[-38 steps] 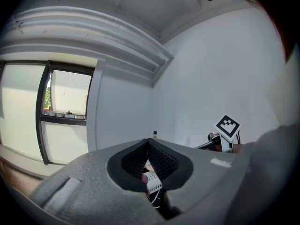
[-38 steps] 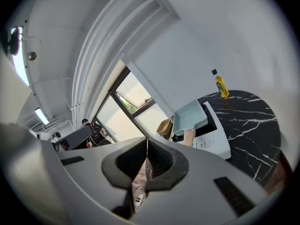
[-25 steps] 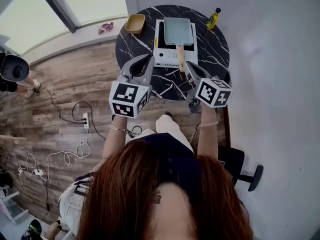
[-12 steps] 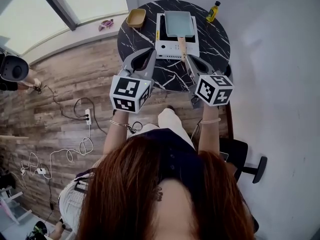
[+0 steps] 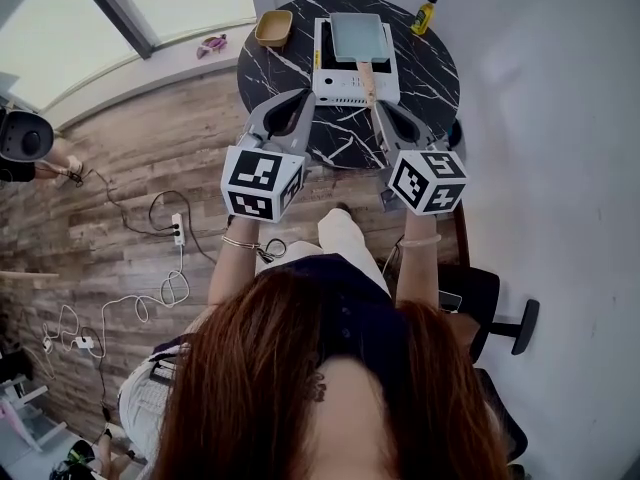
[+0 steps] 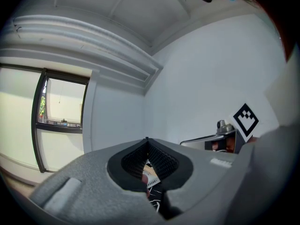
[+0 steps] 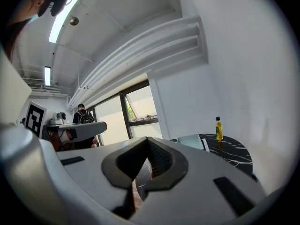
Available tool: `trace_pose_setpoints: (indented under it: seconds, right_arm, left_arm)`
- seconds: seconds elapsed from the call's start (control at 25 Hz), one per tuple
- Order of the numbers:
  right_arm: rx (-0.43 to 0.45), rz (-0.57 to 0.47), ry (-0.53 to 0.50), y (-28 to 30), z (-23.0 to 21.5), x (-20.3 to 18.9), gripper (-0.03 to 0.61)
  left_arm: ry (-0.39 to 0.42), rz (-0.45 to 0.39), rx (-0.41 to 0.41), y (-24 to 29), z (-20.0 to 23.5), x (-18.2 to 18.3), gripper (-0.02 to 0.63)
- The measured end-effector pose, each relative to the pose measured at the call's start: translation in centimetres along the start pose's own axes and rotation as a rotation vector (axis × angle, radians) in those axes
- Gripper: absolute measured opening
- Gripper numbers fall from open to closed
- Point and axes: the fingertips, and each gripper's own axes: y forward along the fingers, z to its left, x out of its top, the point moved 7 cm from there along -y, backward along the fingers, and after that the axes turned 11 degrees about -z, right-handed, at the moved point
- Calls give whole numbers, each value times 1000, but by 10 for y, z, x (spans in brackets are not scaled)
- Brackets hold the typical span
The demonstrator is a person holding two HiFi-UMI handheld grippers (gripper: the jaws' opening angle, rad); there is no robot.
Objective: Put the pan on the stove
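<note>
Pan (image 5: 358, 36) sits on the white stove (image 5: 352, 92), on the far half of the round marble table (image 5: 432, 80). Its wooden handle (image 5: 367, 74) points back at me. I hold both claws over the table's near edge, with the pan ahead between them. Right claw (image 5: 380, 110): tip just beside the handle end, jaws fully together, nothing in them. Left claw (image 5: 303, 95): off the stove's near-left corner, jaws also closed tip to tip, empty. Oil bottle (image 5: 425, 14) at the far right edge.

The right tool (image 7: 147, 142) shows its jaws closed tip to tip. Beyond, a yellow bottle (image 7: 219, 129) stands upright on the black marbled tabletop (image 7: 234, 154).
</note>
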Motion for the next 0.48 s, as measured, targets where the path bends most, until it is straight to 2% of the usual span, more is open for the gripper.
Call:
trace_pose_setpoints:
  seconds: [0.48]
  right_arm:
    - [1,-92,-81,-28,28,16,9]
  left_arm:
    - [25,-37,-7,-20,-15,10,11]
